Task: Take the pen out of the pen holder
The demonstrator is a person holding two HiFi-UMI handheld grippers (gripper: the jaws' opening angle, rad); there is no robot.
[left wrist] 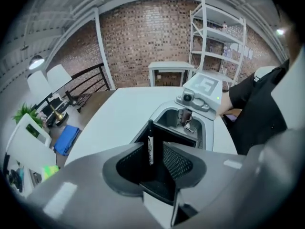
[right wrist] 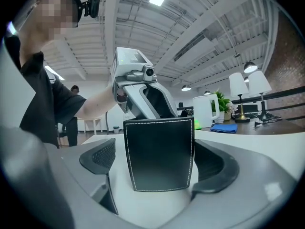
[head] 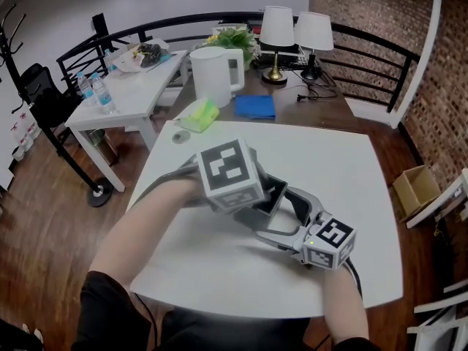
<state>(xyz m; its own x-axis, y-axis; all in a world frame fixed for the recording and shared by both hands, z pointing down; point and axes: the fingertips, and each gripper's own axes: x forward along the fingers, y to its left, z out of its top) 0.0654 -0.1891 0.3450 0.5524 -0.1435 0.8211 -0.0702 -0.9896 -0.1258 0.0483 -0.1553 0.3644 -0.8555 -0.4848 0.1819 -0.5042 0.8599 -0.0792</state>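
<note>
A black leather pen holder point(head: 268, 200) with white stitching stands near the middle of the white table point(head: 344, 174). In the left gripper view I look down into the holder point(left wrist: 171, 138), where a black pen point(left wrist: 151, 148) with white print stands upright. My left gripper point(left wrist: 155, 165) is open above the holder's mouth, its jaws on either side of the pen and not touching it. My right gripper point(right wrist: 157, 162) is open and level, with the holder point(right wrist: 159, 151) between its jaws and a gap showing on the left side.
Behind the white table stands a brown desk with a white kettle point(head: 216, 72), a green object point(head: 199, 114), a blue cloth point(head: 254, 106) and two lamps point(head: 278, 35). A side table with water bottles point(head: 99, 90) is at far left. A cardboard box point(head: 415, 189) sits on the floor at right.
</note>
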